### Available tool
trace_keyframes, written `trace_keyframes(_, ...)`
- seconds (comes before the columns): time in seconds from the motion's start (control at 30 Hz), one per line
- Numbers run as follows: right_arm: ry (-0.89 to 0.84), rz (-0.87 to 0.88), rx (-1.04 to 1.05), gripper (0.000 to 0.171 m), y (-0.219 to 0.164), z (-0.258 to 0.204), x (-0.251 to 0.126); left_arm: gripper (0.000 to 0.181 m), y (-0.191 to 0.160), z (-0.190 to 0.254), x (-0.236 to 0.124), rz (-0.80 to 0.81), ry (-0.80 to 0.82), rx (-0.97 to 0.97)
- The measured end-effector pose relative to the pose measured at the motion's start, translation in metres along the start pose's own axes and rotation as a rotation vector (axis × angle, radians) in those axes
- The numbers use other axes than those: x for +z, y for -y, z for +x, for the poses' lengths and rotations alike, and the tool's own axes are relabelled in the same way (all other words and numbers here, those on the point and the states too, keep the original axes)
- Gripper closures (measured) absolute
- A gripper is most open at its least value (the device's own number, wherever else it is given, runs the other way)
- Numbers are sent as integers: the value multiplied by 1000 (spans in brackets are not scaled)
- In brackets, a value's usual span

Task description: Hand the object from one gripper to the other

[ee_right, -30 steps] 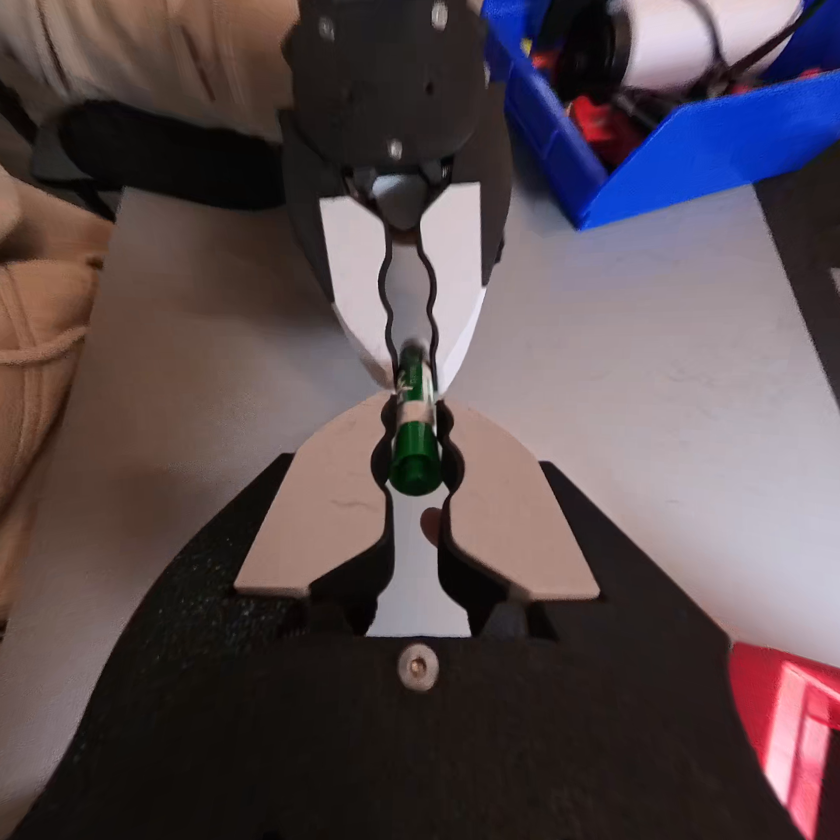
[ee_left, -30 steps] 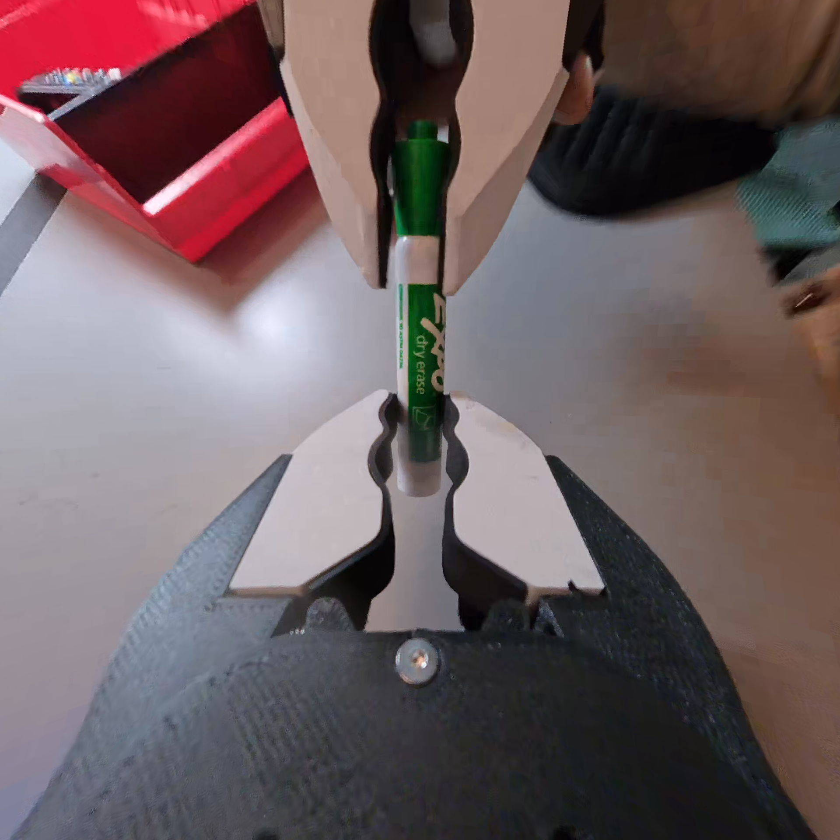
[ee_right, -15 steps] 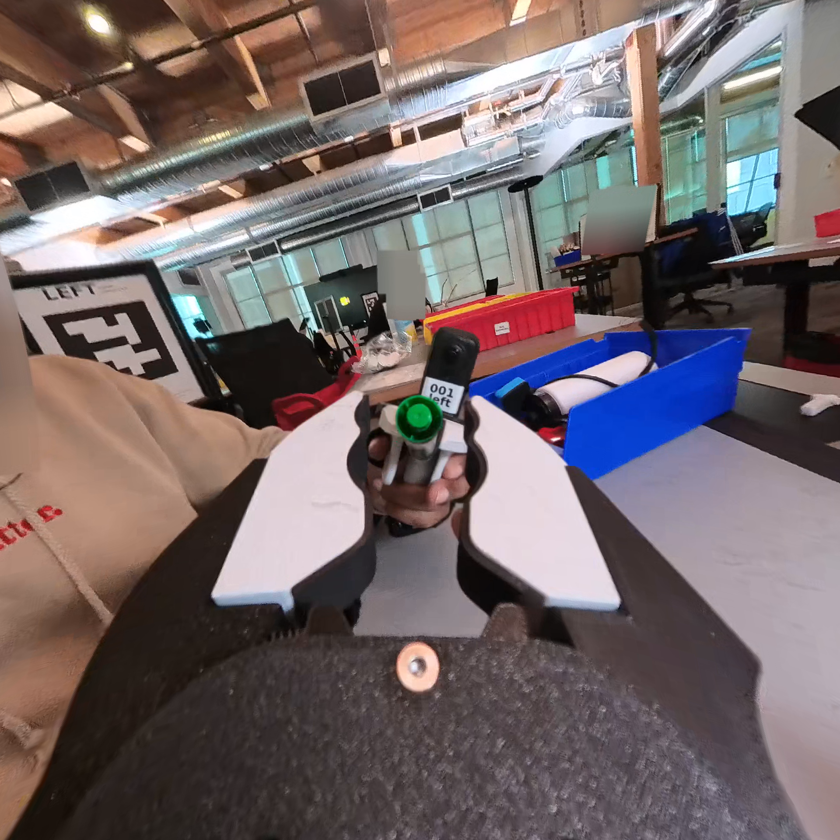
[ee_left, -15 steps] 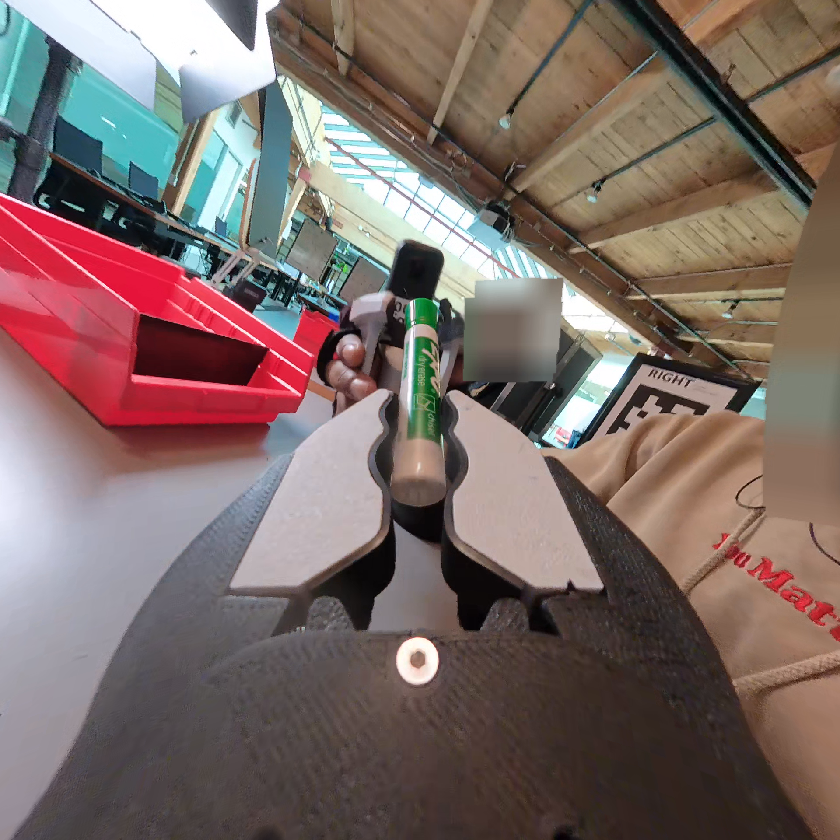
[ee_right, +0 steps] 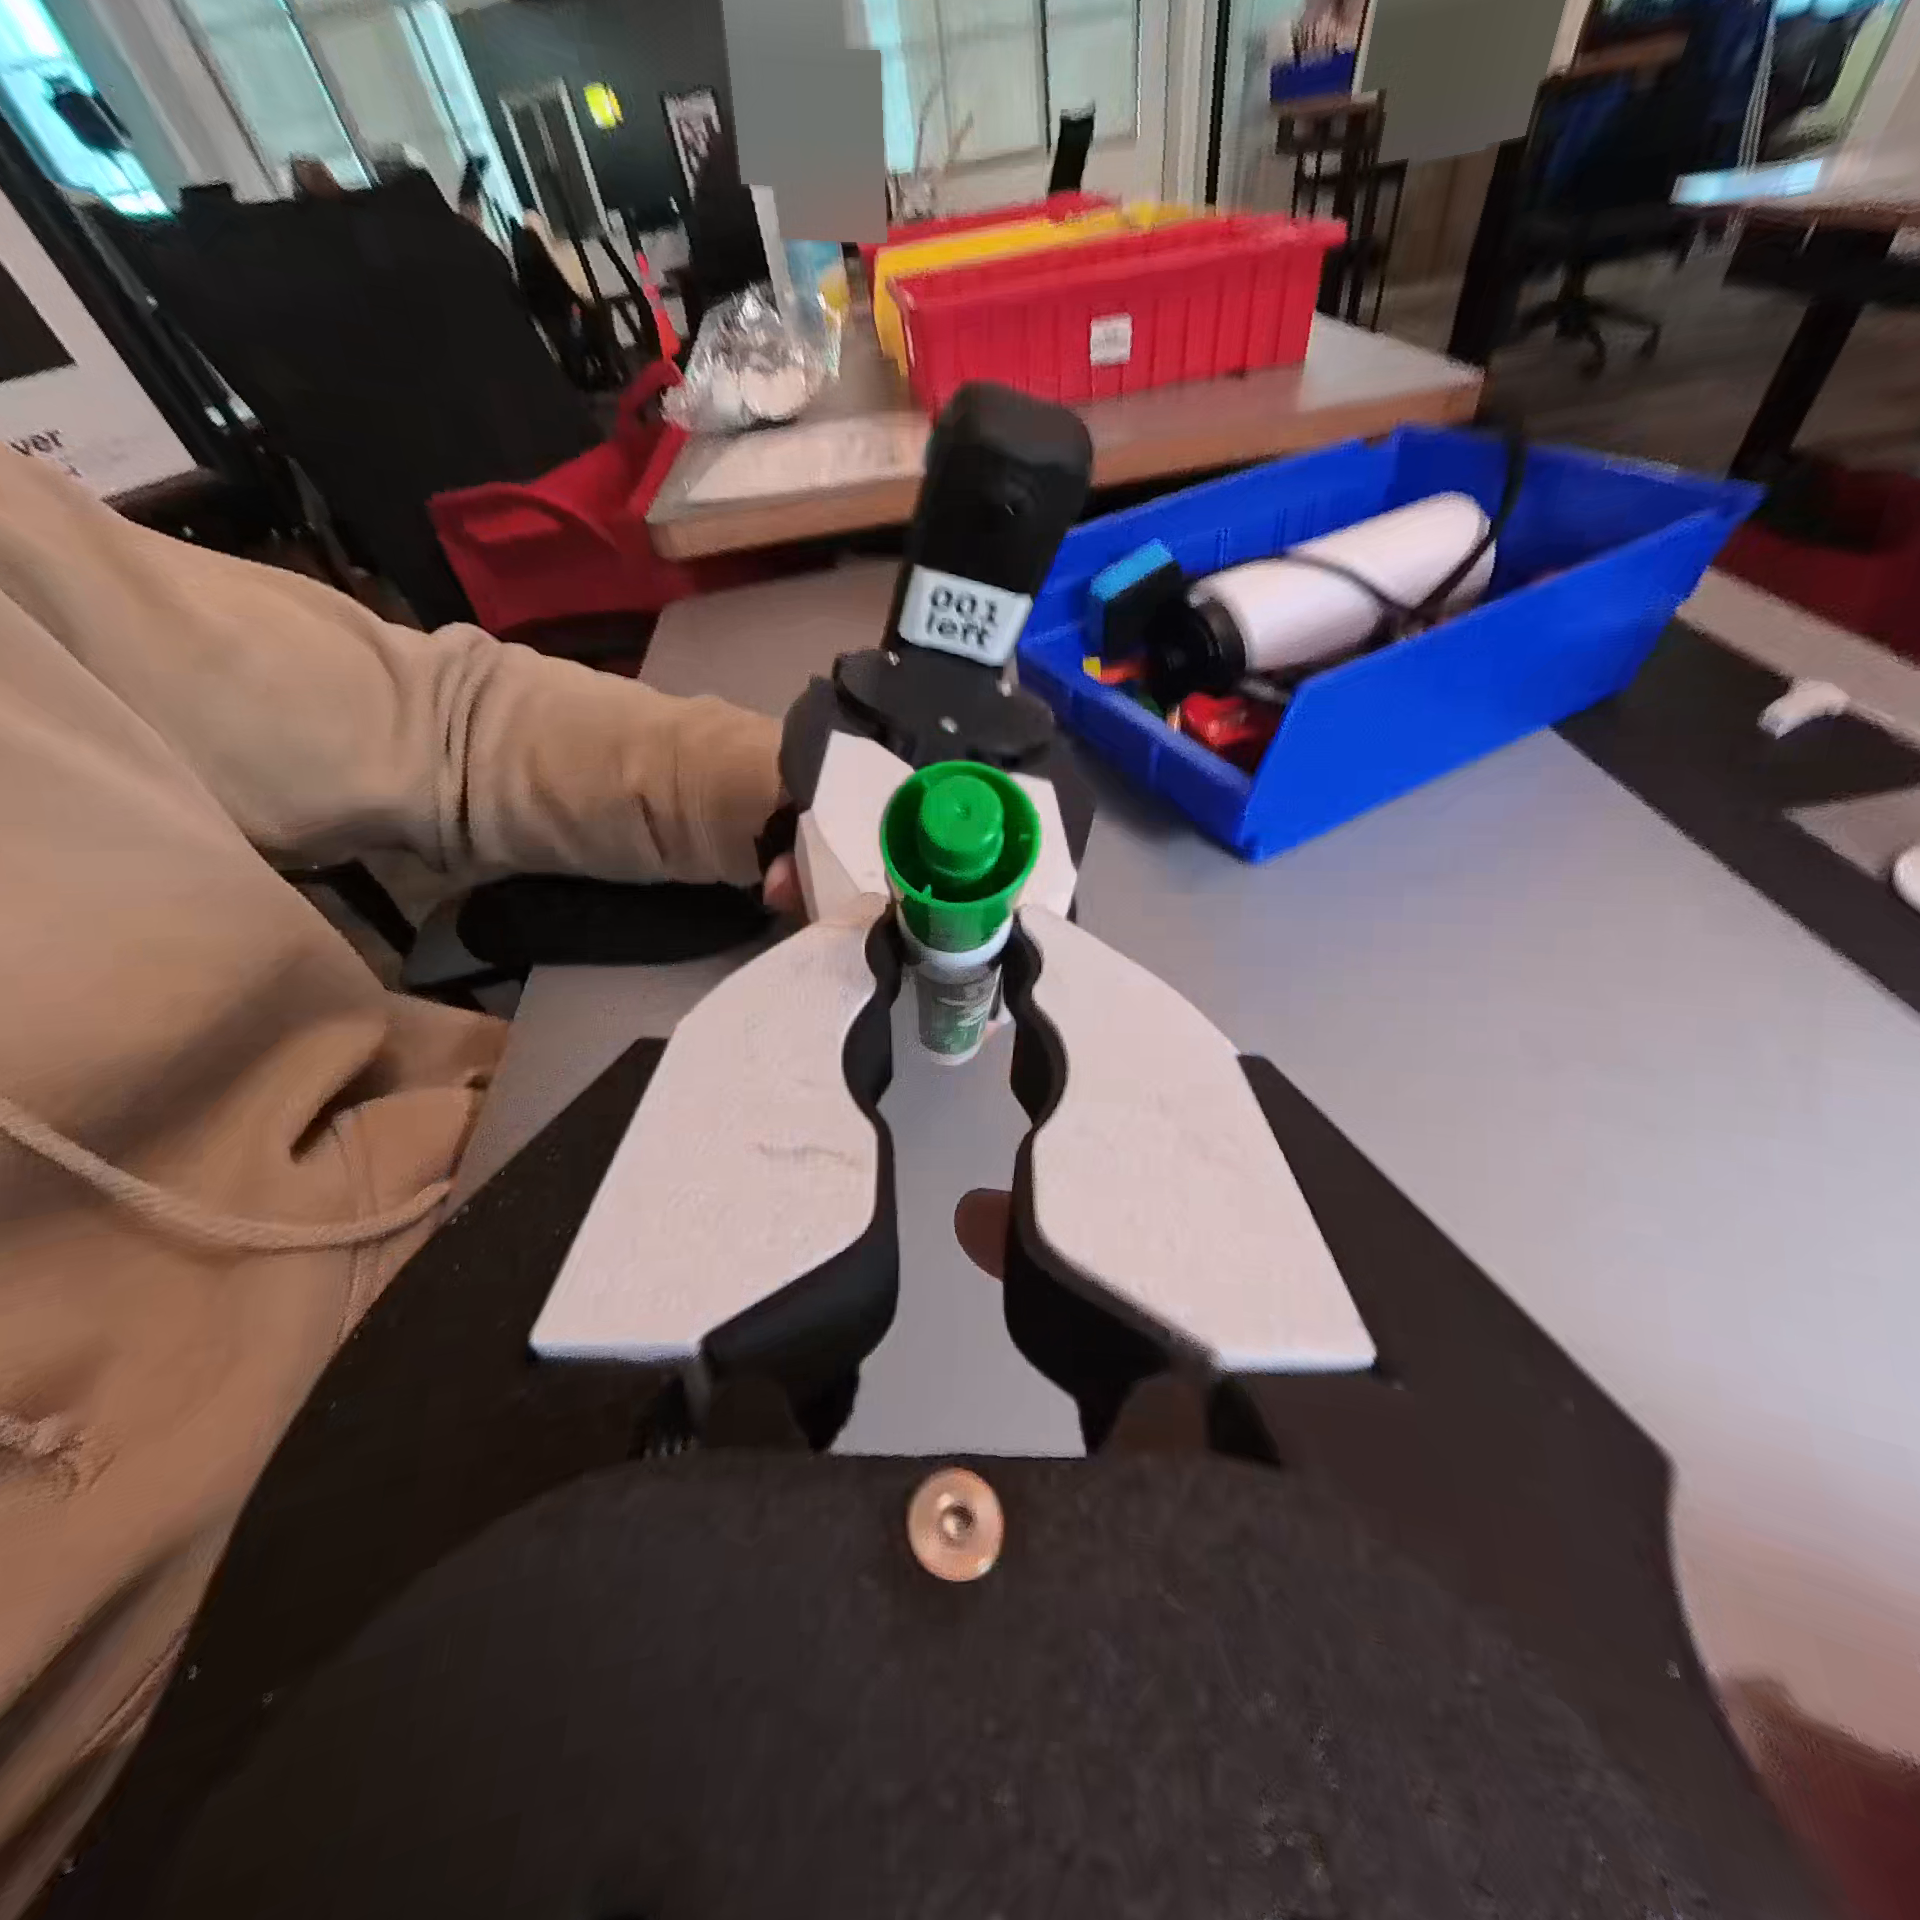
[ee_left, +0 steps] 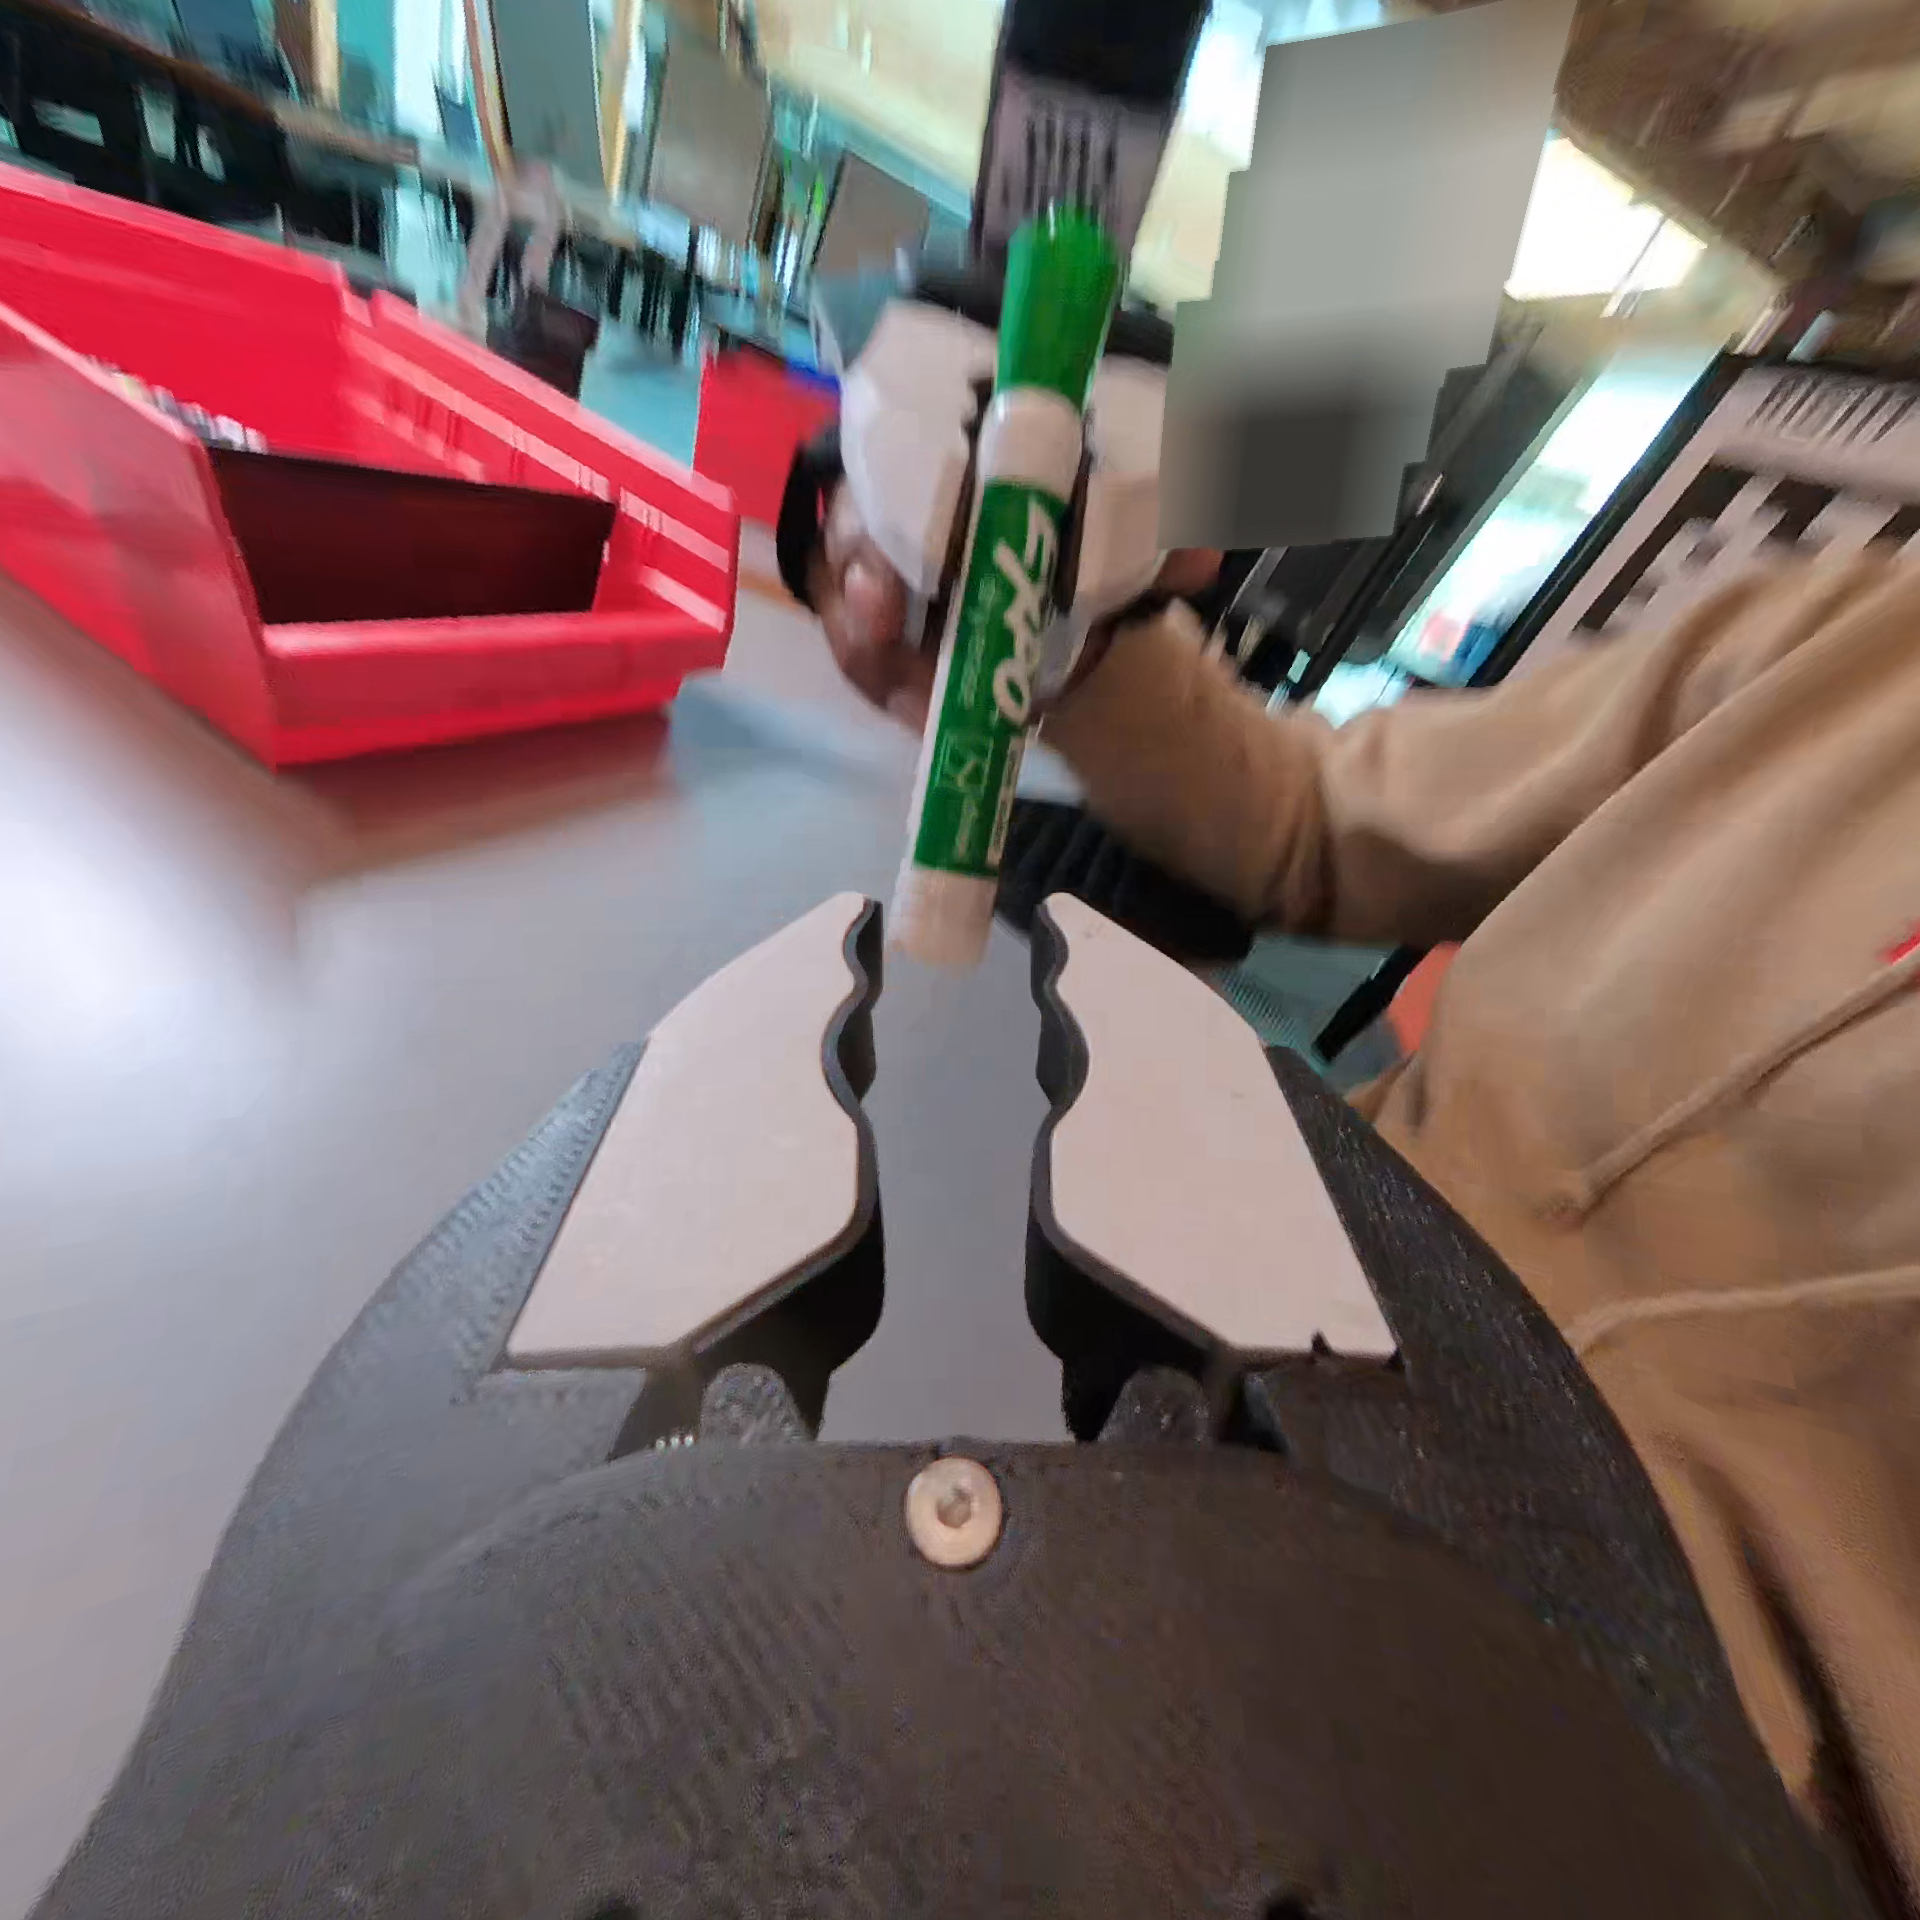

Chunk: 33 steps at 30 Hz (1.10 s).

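Green dry-erase marker (ee_right: pixel 951 914): clamped in right gripper (ee_right: pixel 951 997). Left gripper (ee_left: pixel 956 935): jaws parted, marker's butt end just beyond the tips. Handover apparently complete; next, separate cleanly.

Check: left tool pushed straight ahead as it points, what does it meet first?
Probably the white butt end of the green-capped white marker, just past the open left tool. The right tool holds it. Depth unclear.

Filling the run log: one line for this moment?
phase: handover | green marker: in right tool, gripped near cap | left tool: open, marker's white end at its tips
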State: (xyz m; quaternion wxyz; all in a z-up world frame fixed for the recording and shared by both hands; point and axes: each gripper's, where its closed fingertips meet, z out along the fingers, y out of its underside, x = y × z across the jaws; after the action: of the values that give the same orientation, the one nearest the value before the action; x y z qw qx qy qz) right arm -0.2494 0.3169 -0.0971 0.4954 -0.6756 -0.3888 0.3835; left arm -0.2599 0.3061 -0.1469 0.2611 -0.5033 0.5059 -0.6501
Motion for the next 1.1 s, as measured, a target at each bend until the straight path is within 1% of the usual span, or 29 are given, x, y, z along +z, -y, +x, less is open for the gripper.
trace_keyframes(0.07, 30, -66, 71, 153, -10, 1, -5, 151, -23, -6, 7, -149, 58, 75)
trace_keyframes(0.13, 41, -90, 122, 153, -16, 2, -6, 150, -37, -9, 14, -226, 97, 145)
trace_keyframes(0.2, 59, -130, 148, 153, -25, 0, -2, 153, -43, -6, 20, -248, 89, 151)
trace_keyframes(0.27, 64, -174, 142, 153, -33, -3, 3, 160, -46, -4, 24, -258, 71, 136)
trace_keyframes(0.33, 67, -190, 135, 153, -36, -5, 7, 161, -49, -4, 25, -270, 68, 122)
trace_keyframes(0.4, 56, -181, 121, 153, -34, -6, 9, 161, -46, -4, 27, -245, 84, 123)
trace_keyframes(0.47, 49, -72, 76, 153, -19, -7, 10, 161, -31, -1, 27, -149, 83, 117)
trace_keyframes(0.53, 60, 76, 33, 134, -1, -10, 6, 161, -12, 1, 22, -50, 90, 117)
trace_keyframes(0.57, 65, 108, 33, 132, 0, -11, 5, 161, -4, 0, 19, -16, 105, 131)
trace_keyframes(0.6, 70, 101, 37, 130, -5, -12, 8, 161, 0, 0, 16, 4, 119, 145)
trace_keyframes(0.7, 70, 74, 17, 136, -22, -17, 28, 161, -2, 3, 17, -9, 117, 168)
trace_keyframes(0.73, 51, 53, -7, 142, -27, -17, 35, 161, -5, 5, 19, -26, 117, 184)
trace_keyframes(0.77, 30, 48, -30, 152, -28, -15, 39, 161, -7, 5, 20, -32, 125, 194)
trace_keyframes(0.9, 15, 47, -46, 152, -22, -11, 35, 160, 1, 4, 14, -6, 125, 181)
trace_keyframes(0.97, -3, 70, -57, 152, -16, -8, 25, 149, 5, 0, 5, 0, 122, 163)
trace_keyframes(1.03, -20, 90, -44, 152, -11, -2, 15, 149, 17, -1, -7, 53, 118, 155)
trace_keyframes(1.1, -46, 48, -43, 152, -20, 5, 13, 150, 29, 2, -14, 98, 119, 161)
